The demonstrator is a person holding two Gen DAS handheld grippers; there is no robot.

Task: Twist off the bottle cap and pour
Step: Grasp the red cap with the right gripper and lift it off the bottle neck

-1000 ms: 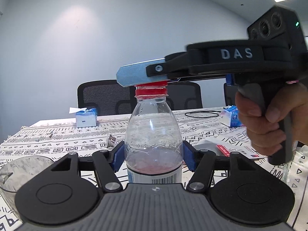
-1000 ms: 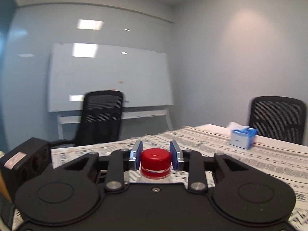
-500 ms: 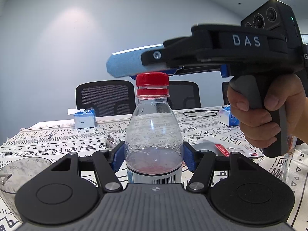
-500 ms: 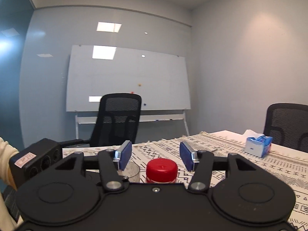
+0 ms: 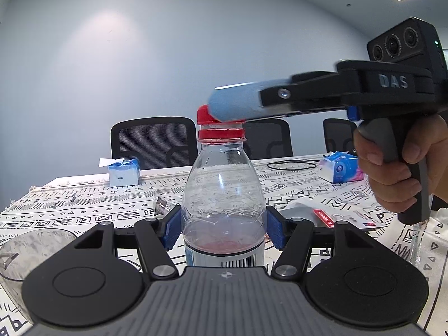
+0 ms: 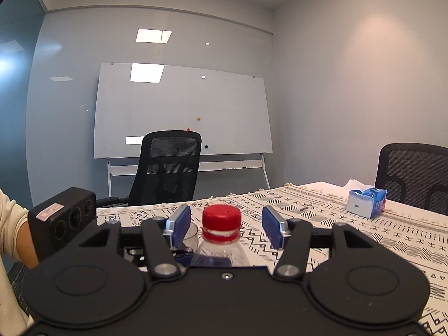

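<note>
Bottle [image 5: 223, 196] is clamped upright by left gripper [image 5: 223, 229]; cap [image 6: 221, 218] is bracketed, untouched, by spread right gripper [image 6: 226, 224].

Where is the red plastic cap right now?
The red plastic cap sits on the clear bottle held by the left claw, between the open right claw's blue pads.

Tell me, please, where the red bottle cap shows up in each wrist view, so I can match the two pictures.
Left wrist view: the red cap sits above centre, atop the bottle, partly hidden by the right claw's blue pad.
Right wrist view: the red cap is at lower centre, between the open right claw's pads.
Shared landmark: the blue tissue box on the patterned tablecloth.
</note>
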